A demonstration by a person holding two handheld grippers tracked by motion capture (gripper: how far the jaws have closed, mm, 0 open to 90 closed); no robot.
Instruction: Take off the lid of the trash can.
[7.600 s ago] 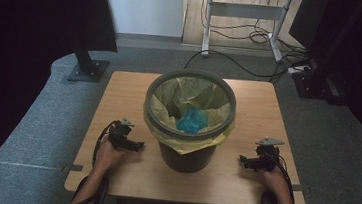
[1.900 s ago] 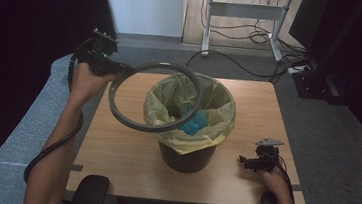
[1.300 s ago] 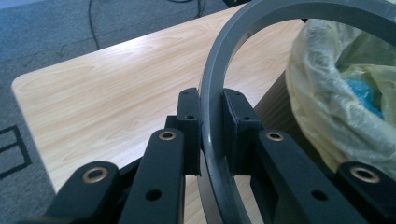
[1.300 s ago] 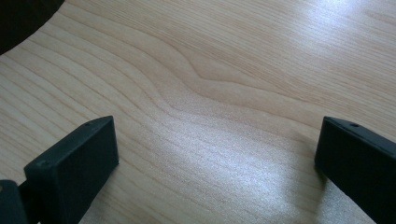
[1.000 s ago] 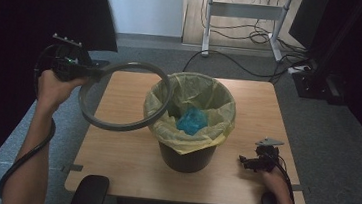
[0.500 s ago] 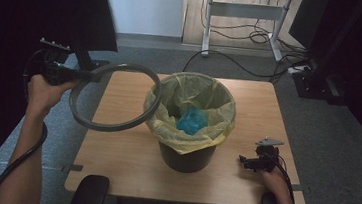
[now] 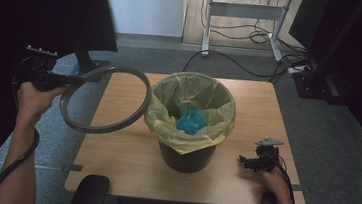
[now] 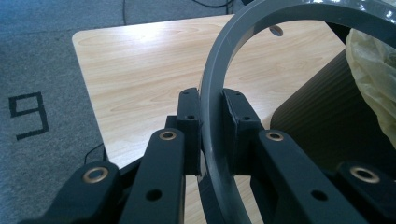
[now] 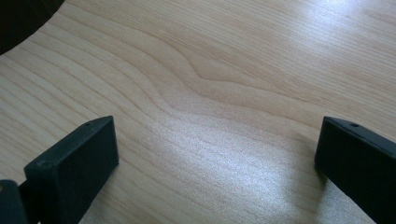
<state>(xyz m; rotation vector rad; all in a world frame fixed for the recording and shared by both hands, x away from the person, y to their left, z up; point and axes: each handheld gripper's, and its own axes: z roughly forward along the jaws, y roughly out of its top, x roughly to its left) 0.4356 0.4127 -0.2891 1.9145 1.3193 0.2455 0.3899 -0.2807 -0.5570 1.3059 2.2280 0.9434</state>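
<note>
The grey ring (image 7: 105,98) is pinched by its rim in the left gripper (image 8: 211,122) and held up in the air, past the table's (image 7: 113,161) left edge. It could slip and fall, since little rim is held. 1 second ago it was closer to the bin (image 7: 190,115). The right gripper (image 9: 215,149) is held wide on the table, with nothing in it.

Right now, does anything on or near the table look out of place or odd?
Yes. The grey ring that belongs on the bin is off it, held in the air over the table's left edge by the left gripper. The yellow bag hangs loose and uneven over the rim. Nothing looks spilled or damaged.
</note>
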